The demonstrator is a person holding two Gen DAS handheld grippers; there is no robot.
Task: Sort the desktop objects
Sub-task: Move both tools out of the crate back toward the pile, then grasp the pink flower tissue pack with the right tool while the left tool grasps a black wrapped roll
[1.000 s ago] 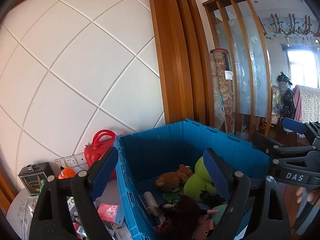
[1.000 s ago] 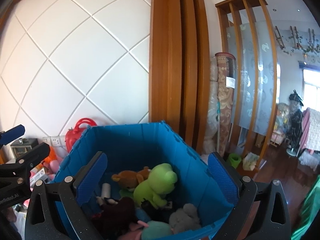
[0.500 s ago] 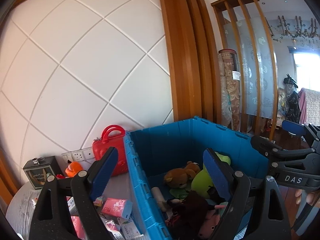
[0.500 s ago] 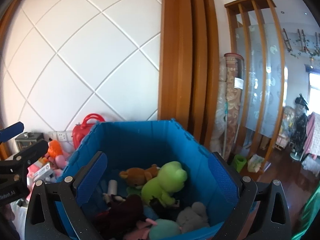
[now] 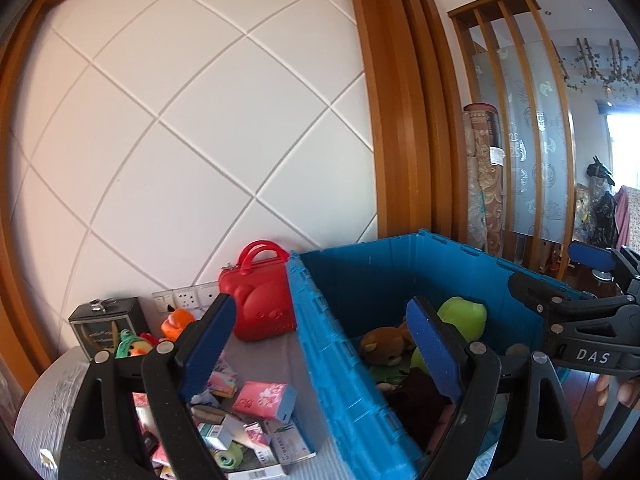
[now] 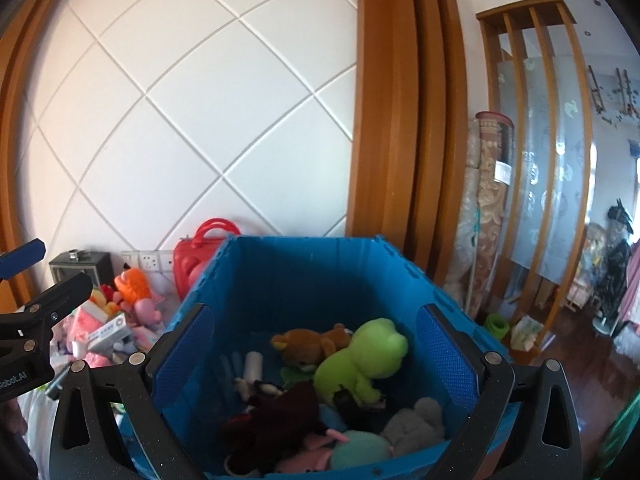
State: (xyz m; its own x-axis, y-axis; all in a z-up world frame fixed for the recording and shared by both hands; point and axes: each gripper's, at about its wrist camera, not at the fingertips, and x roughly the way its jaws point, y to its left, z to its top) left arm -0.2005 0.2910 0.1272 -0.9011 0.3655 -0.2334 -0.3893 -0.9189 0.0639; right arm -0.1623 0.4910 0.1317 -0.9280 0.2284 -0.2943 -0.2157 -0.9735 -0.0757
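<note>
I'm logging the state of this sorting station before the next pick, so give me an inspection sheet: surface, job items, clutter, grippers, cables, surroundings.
Surface: grey table, partly bare beside the bin.
Job's things: blue bin holding plush toys, among them a green frog and a brown bear; unsorted small boxes on the table, including a pink box.
Clutter: red case against the wall, black box, orange toy.
Grippers: left gripper open, empty, straddling the bin's left wall; right gripper open, empty, over the bin.
Cables: nothing seen; wall sockets show no plugs.
Surroundings: white panelled wall, wooden screen, rolled rugs.
</note>
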